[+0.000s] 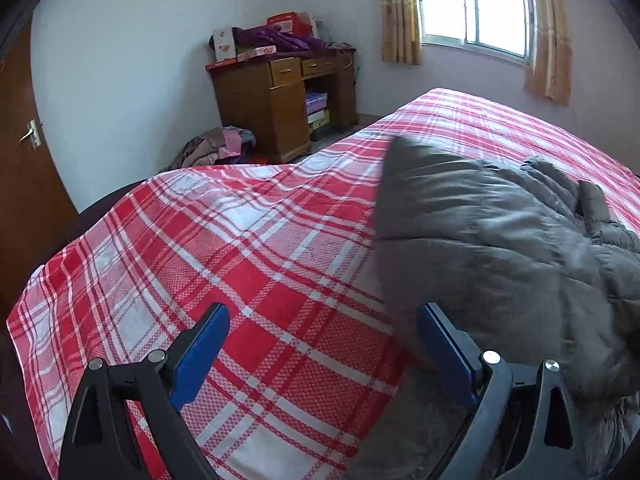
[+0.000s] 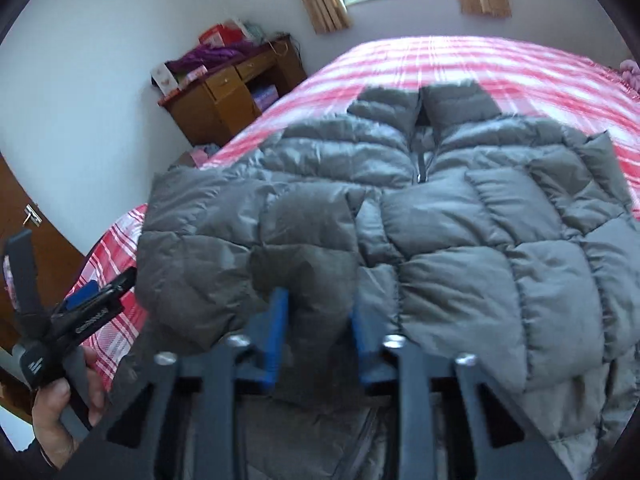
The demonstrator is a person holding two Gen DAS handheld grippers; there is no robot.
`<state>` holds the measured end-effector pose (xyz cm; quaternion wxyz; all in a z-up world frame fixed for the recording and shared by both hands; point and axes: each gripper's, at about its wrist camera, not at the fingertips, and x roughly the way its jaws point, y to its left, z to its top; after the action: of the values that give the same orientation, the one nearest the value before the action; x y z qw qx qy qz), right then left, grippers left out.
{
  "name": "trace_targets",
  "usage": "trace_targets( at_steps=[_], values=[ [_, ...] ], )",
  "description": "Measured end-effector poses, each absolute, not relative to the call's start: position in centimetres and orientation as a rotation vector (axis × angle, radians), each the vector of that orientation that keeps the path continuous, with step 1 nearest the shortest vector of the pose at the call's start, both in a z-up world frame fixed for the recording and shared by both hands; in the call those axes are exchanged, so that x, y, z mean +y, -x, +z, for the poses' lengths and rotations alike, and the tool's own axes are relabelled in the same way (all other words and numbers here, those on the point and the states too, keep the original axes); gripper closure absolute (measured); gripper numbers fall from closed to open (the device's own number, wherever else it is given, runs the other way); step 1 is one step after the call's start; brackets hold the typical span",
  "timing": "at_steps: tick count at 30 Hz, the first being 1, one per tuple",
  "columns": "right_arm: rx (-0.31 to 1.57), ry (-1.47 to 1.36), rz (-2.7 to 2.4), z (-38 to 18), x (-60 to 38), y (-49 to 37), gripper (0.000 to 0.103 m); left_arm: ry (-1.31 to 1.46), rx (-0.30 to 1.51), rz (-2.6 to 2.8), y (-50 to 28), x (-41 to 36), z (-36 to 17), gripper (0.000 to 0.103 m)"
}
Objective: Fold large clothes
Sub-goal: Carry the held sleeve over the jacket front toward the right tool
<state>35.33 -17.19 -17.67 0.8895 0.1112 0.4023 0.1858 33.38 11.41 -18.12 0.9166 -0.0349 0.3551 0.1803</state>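
Note:
A grey quilted down jacket point(image 2: 460, 216) lies front up on the red-and-white plaid bed point(image 2: 460, 56), collar toward the window. Its left sleeve is folded across the chest. My right gripper point(image 2: 318, 312) is shut on that grey sleeve point(image 2: 312, 240) and holds it over the jacket's front. My left gripper point(image 1: 322, 332) is open and empty above the plaid sheet point(image 1: 240, 248), with its right finger close to the jacket's left edge point(image 1: 480, 232). The left gripper also shows in the right wrist view point(image 2: 86, 300), held in a hand at the bed's left side.
A wooden desk point(image 1: 280, 96) piled with boxes and purple cloth stands against the far wall. A heap of clothes point(image 1: 216, 146) lies on the floor beside it. A brown door point(image 1: 24, 152) is at the left. A curtained window point(image 1: 476, 4) is behind the bed.

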Motion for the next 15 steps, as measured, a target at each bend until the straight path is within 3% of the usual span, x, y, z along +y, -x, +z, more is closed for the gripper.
trace_targets(
  at_steps=[5, 15],
  values=[
    [0.777, -0.184, 0.281, -16.6, -20.3, -33.2, 0.086, 0.076, 0.762, 0.405, -33.5, 12.0, -19.0, 0.008],
    [0.798, -0.169, 0.082, -17.6, -27.2, -30.5, 0.082, 0.011, 0.810, 0.347, -33.5, 10.7, -18.1, 0.008]
  ],
)
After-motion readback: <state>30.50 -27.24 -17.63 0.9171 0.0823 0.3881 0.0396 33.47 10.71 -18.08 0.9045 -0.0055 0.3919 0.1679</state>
